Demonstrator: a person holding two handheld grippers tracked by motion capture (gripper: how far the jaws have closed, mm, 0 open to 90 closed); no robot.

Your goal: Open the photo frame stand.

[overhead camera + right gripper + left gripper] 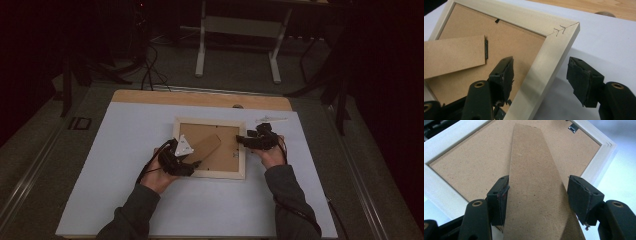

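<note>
Pale wooden picture frame [210, 148] lies face down at centre of the white table mat [125, 165]. Left gripper [537, 202] jaws stand wide astride the brown fibreboard stand flap [536, 182], left pad touching its edge. Right gripper [540, 80] jaws stand wide, straddling the frame's rail, not pressing.

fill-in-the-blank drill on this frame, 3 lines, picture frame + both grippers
1. The picture frame lies on the white table with its ____ side up.
2. The left gripper has the cardboard ____ between its jaws.
3. The right gripper straddles the frame's wooden ____ with its jaws open.

Missing words: back; stand; rail
</note>
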